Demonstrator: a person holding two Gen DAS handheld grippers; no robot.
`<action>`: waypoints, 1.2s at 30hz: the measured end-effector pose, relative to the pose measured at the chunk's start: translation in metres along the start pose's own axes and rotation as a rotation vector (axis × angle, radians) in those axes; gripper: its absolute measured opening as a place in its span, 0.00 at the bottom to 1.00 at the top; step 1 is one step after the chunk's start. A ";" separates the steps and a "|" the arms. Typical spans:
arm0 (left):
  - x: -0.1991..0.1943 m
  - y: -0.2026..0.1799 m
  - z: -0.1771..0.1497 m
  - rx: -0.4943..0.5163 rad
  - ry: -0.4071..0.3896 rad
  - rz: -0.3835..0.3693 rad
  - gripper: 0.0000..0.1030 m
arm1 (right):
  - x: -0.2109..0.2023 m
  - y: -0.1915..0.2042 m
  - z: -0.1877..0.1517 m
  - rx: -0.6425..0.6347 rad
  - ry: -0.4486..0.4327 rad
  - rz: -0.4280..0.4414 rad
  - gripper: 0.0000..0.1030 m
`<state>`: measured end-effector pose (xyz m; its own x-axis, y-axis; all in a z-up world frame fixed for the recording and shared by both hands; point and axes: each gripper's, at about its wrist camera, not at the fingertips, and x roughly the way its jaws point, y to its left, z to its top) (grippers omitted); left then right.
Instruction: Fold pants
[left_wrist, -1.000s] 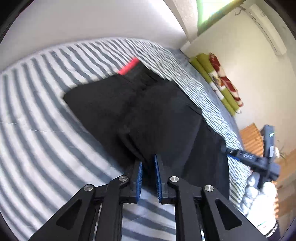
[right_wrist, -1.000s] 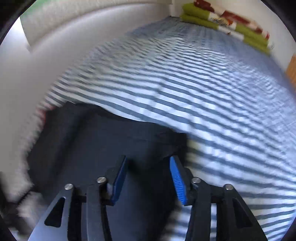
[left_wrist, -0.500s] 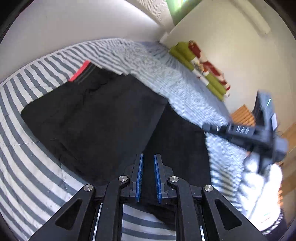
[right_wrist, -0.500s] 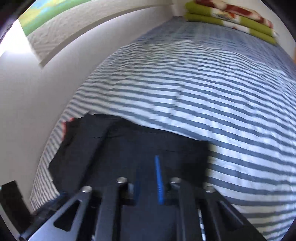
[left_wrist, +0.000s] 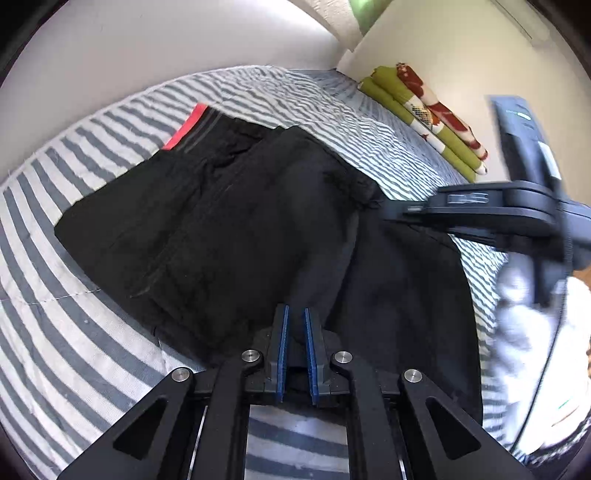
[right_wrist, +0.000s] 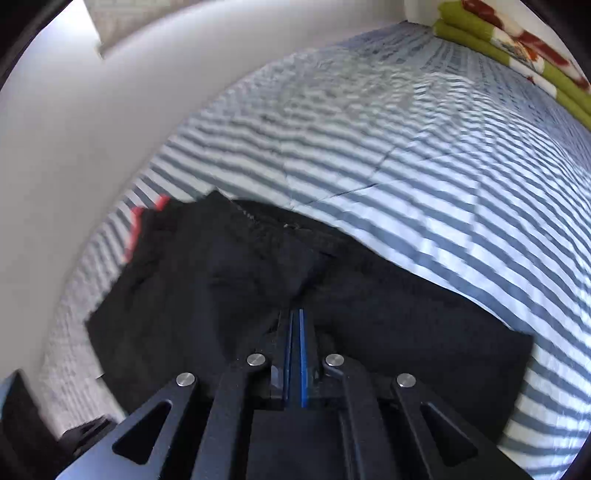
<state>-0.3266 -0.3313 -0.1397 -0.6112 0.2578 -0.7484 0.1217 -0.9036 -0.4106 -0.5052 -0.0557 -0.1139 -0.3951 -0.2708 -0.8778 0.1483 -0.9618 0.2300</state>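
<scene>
Pants (left_wrist: 258, 229), black with a red waistband, lie half-folded, cloth pinched in both grippers' jaws.

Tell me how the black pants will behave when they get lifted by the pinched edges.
The black pants will probably hang limp: the cloth already lies creased and layered on the striped bedsheet. They look light, since thin pinches in the left tool and right tool gather them. The fabric between the grips will likely sag and may unfold.
</scene>
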 end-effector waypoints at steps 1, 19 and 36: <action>-0.005 -0.004 -0.001 0.015 -0.003 -0.009 0.09 | -0.016 -0.013 -0.006 0.025 -0.026 -0.002 0.08; 0.026 -0.222 -0.094 0.529 0.111 -0.046 0.51 | -0.070 -0.185 -0.066 0.361 -0.003 0.071 0.36; 0.054 -0.204 -0.098 0.534 0.117 -0.019 0.10 | -0.013 -0.140 -0.037 0.283 0.058 0.066 0.40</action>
<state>-0.3077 -0.0998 -0.1474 -0.5149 0.2848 -0.8085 -0.3212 -0.9386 -0.1260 -0.4874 0.0840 -0.1500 -0.3397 -0.3382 -0.8776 -0.0904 -0.9170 0.3884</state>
